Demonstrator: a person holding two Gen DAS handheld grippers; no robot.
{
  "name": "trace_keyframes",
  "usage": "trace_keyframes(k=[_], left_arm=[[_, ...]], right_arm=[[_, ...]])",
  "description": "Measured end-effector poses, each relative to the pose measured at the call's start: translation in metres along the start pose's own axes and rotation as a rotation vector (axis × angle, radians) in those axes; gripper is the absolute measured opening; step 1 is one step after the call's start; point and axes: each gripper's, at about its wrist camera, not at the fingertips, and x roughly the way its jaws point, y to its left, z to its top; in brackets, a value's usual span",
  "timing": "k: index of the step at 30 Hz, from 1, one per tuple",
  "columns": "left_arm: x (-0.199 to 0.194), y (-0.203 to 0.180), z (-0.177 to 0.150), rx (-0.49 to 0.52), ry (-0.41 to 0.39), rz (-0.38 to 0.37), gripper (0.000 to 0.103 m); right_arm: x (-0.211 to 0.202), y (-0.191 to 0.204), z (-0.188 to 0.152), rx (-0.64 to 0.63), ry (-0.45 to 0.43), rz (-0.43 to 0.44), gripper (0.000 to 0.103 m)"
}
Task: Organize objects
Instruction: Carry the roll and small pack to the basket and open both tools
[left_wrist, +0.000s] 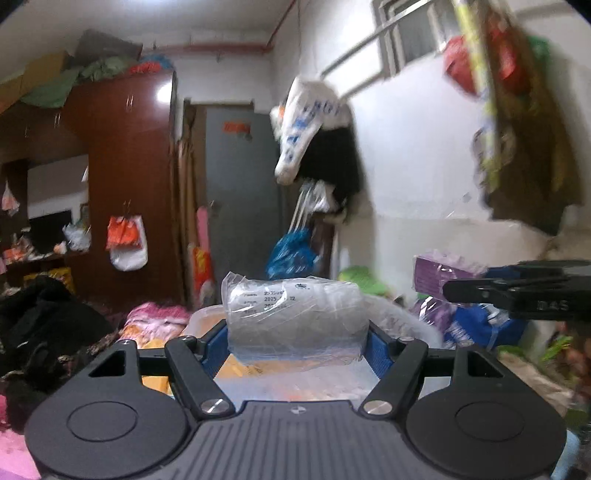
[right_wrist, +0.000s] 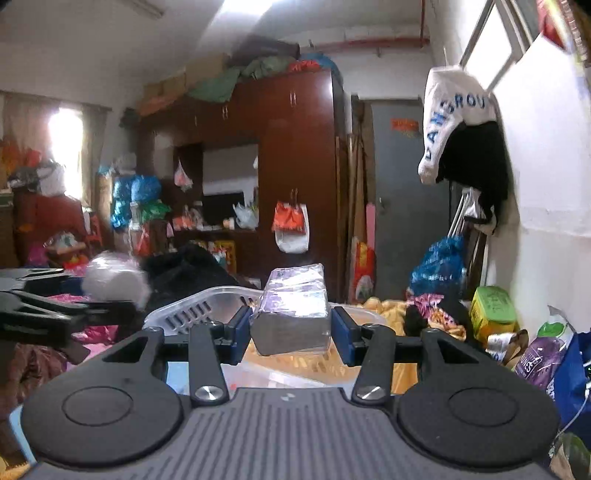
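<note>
Nearest the left wrist camera sits the grey ribbed body of the left gripper (left_wrist: 297, 332), its black linkage arms running forward to two blue-padded fingers (left_wrist: 380, 352). Those jaws stand fairly wide and press on either end of a plastic-wrapped roll (left_wrist: 295, 317), which lies crosswise between them, lifted above a translucent plastic basket (left_wrist: 207, 319). At the right edge of that view the other tool shows side-on, holding a purple pack.

From the right wrist view, the left tool and its pale roll appear blurred at the far left. In the middle, the right gripper (right_wrist: 291, 325) has its jaws set narrower, about half apart, with the blue pads (right_wrist: 240, 332) closed against the sides of a clear-wrapped purple pack (right_wrist: 293, 306). That pack hangs over the same basket (right_wrist: 192, 310), which rests on a cluttered bed. Further right, a white cloth (right_wrist: 450, 122) with blue lettering hangs on the wall.
</note>
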Motion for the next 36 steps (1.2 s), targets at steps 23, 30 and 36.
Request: trace_keyframes(k=[23,30,36], left_arm=[[0.123,0.015,0.004,-0.002,0.333,0.056,0.076],[0.128,0.016,-0.001,-0.011,0.340,0.058,0.076],[0.120,0.022,0.002,-0.053,0.274,0.050,0.098]], right_arm=[[0.090,-0.023,-0.014,0.045,0.285,-0.044,0.050],[0.094,-0.020,-0.011,0.027,0.288,-0.034,0.051],[0.084,-0.022,-0.005,0.008,0.210,-0.052,0.100]])
